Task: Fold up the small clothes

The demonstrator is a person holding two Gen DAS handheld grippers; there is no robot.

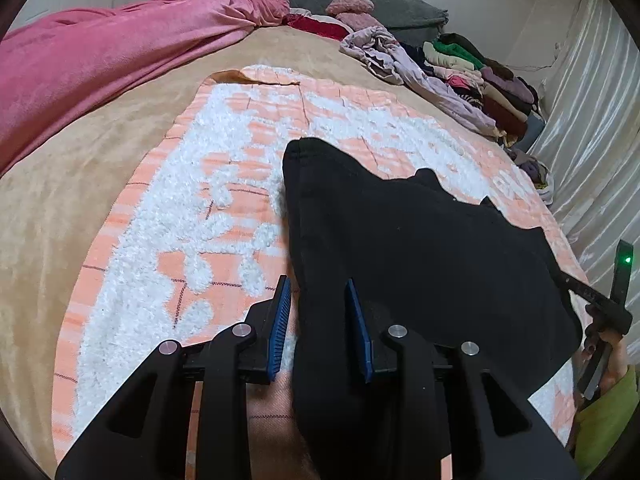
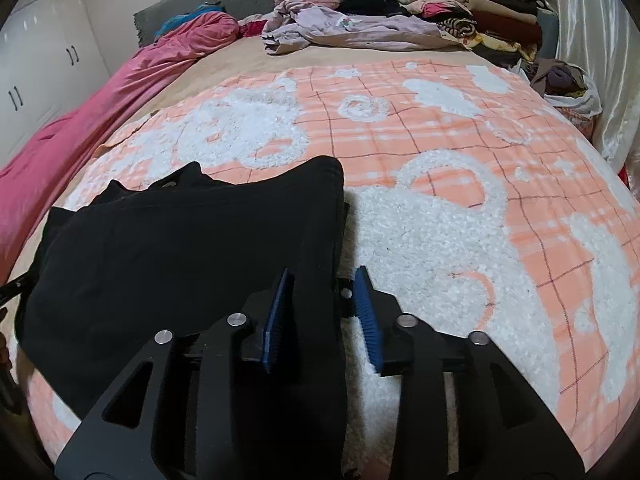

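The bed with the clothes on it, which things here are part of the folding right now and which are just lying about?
In the job:
black garment
left gripper, jaws apart around its edge
right gripper, jaws apart around its edge
orange and white blanket it lies on

Lying about:
pink blanket
lilac garment
stack of folded clothes

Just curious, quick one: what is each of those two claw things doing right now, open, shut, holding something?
Left gripper: open, black garment edge between its fingers, not pinched.
Right gripper: open, same garment's other edge between its fingers.

Garment [image 2: 180, 240] on blanket [image 2: 440, 140] (clothes pile [image 2: 460, 12] behind)
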